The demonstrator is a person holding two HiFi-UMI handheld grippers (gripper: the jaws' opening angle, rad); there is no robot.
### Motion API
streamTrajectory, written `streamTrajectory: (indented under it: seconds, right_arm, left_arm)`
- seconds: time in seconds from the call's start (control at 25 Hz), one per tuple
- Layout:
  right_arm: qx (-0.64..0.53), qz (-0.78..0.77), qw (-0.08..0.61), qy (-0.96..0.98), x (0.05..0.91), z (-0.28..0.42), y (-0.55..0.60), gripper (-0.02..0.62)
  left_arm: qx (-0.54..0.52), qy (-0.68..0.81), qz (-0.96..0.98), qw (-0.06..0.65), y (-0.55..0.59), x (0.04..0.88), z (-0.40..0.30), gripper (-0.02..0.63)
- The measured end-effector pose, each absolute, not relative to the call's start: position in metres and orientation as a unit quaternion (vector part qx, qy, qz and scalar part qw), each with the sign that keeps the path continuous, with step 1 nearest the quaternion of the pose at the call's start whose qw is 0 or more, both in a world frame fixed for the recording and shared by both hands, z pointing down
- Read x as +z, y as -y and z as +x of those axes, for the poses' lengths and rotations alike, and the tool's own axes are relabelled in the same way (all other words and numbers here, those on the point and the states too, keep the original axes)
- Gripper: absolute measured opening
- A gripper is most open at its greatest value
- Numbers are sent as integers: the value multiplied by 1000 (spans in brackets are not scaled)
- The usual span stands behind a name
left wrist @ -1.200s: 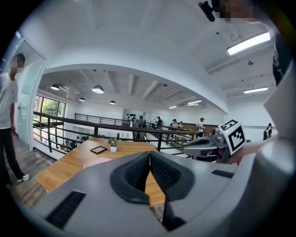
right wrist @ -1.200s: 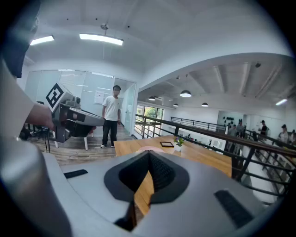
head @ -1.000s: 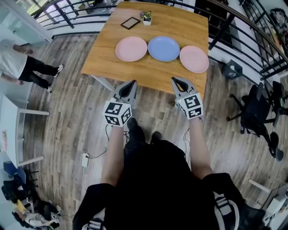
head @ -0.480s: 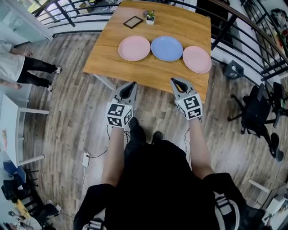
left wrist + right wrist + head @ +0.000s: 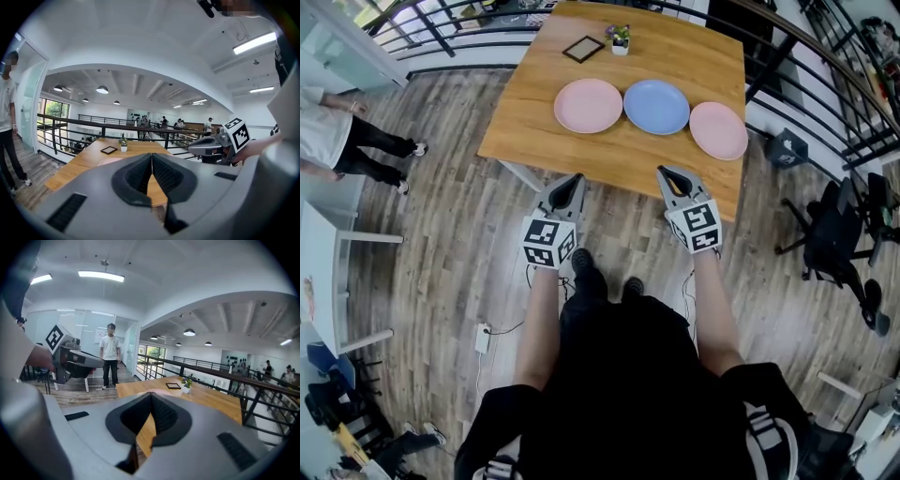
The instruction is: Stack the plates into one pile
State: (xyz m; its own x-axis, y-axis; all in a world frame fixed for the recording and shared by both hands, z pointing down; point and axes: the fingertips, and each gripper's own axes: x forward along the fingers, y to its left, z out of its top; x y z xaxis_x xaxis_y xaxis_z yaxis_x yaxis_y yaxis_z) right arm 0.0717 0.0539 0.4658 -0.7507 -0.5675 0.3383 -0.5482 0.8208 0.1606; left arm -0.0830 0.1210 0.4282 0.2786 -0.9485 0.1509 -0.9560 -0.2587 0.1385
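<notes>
Both claws had edged closer to the bench (image 5: 520, 131). From overhead, the left claw (image 5: 577, 175) and right claw (image 5: 662, 170) hung short of its near edge, well apart from the plates. The left pink plate (image 5: 588, 105), blue plate (image 5: 656, 106) and right pink plate (image 5: 718, 130) lay side by side, unstacked. The left claw's own view showed its jaws pressed together, empty. The right's showed the same.
</notes>
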Motion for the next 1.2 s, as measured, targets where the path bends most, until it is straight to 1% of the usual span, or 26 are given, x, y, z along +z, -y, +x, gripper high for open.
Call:
streamTrajectory:
  seconds: [0.28, 0.44, 0.6, 0.64, 0.68, 0.76, 0.84, 0.88, 1.04, 1.2]
  right_arm:
    - [-19, 305, 191, 933, 469, 33, -45, 8]
    - [-17, 308, 179, 934, 464, 12, -41, 16]
    - [-21, 307, 168, 937, 464, -2, -44, 107]
    - [-22, 308, 164, 937, 463, -5, -44, 140]
    - [-22, 310, 161, 937, 462, -6, -43, 166]
    - [-21, 316, 152, 936, 460, -8, -41, 242]
    - [-20, 323, 145, 935, 459, -10, -39, 278]
    - [-20, 325, 143, 935, 459, -12, -39, 307]
    - [-23, 326, 145, 934, 460, -17, -40, 370]
    - [-27, 326, 147, 933, 460, -28, -37, 385]
  left_arm:
    - [21, 590, 800, 108, -108, 432, -120, 22]
    - [14, 584, 805, 102, -102, 429, -140, 23]
    - [7, 585, 806, 94, -97, 429, -155, 28]
    - [7, 584, 806, 94, -97, 429, -157, 62]
    - [7, 583, 807, 94, -95, 430, -159, 133]
    - [10, 584, 807, 91, -93, 432, -163, 202]
    - [13, 586, 806, 87, -92, 433, -167, 224]
    - [14, 585, 806, 87, -92, 434, -169, 235]
    - [14, 584, 807, 87, -92, 436, -173, 265]
    - [12, 585, 806, 88, -88, 437, -185, 279]
